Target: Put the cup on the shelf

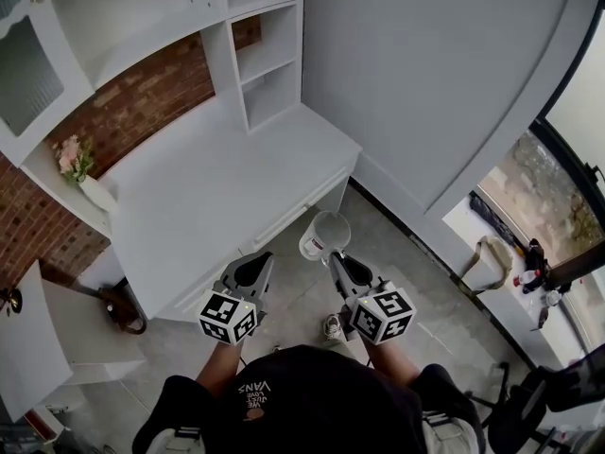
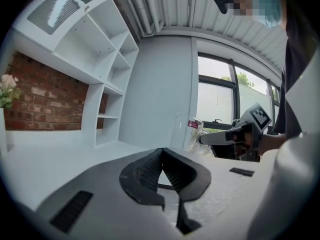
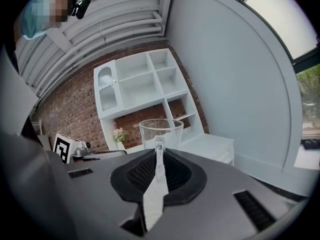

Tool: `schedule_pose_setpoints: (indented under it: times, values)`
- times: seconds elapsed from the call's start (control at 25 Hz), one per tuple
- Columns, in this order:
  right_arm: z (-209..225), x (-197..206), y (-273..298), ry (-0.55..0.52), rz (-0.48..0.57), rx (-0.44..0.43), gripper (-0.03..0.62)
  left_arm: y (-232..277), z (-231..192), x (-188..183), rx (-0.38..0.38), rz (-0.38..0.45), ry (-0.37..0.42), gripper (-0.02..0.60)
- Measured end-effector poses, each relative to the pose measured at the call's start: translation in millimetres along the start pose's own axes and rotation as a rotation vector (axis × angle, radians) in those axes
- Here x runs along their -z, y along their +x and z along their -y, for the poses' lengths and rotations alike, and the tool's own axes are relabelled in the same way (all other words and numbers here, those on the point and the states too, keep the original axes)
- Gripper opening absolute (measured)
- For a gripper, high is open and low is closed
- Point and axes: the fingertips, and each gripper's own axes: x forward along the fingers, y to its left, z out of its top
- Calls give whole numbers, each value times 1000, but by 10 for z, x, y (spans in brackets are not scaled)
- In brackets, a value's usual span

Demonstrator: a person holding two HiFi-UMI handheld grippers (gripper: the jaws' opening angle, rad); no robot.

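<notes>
**Right gripper [image 1: 333,253] clamped on a clear cup [image 1: 323,235]; left gripper [image 1: 255,265] closed on nothing.**

In the right gripper view, the right gripper's jaws press on a thin clear part of the cup's side. The cup stands upright just past their tips, mouth up. In the left gripper view a small red label [image 2: 193,125] shows on the cup's wall, its print too small to read. The left gripper's jaws meet at their tips with nothing between them, and it is held just beside the right one. The cup hangs in the air off the front edge of the white desk [image 1: 217,197], over the grey floor [image 1: 416,291]. It is well apart from the white shelf unit [image 1: 267,55] at the desk's back. The person's dark shirt [image 1: 312,405] bears pale lettering, of which only "VANS" can be read.
</notes>
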Motion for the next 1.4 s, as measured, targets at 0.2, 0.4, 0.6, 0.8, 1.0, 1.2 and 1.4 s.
schedule_pose_setpoints:
  times: [0.2, 0.4, 0.6, 0.8, 1.0, 1.2, 1.4]
  values:
    - [425, -207, 86, -19, -9, -60, 28, 472, 136, -136, -39, 22, 8, 8]
    - [865, -403, 130, -40, -14, -96, 28, 879, 262, -173, -81, 33, -1, 8]
    - [1233, -547, 125, -49, -24, -140, 28, 1208, 403, -180, -133, 44, -15, 8]
    - [1422, -604, 239, -51, -38, -166, 28, 1366, 382, -111, -164, 20, -30, 8]
    - [1537, -635, 386, -36, -41, -164, 28, 1528, 211, -172, -170, 22, -31, 8]
    - [1639, -778, 737, -47, -35, -149, 28, 1782, -106, -259, -147, 25, -34, 8]
    - [1709, -944, 1208, -58, -34, -129, 28, 1976, -585, -409, -138, 38, -42, 8]
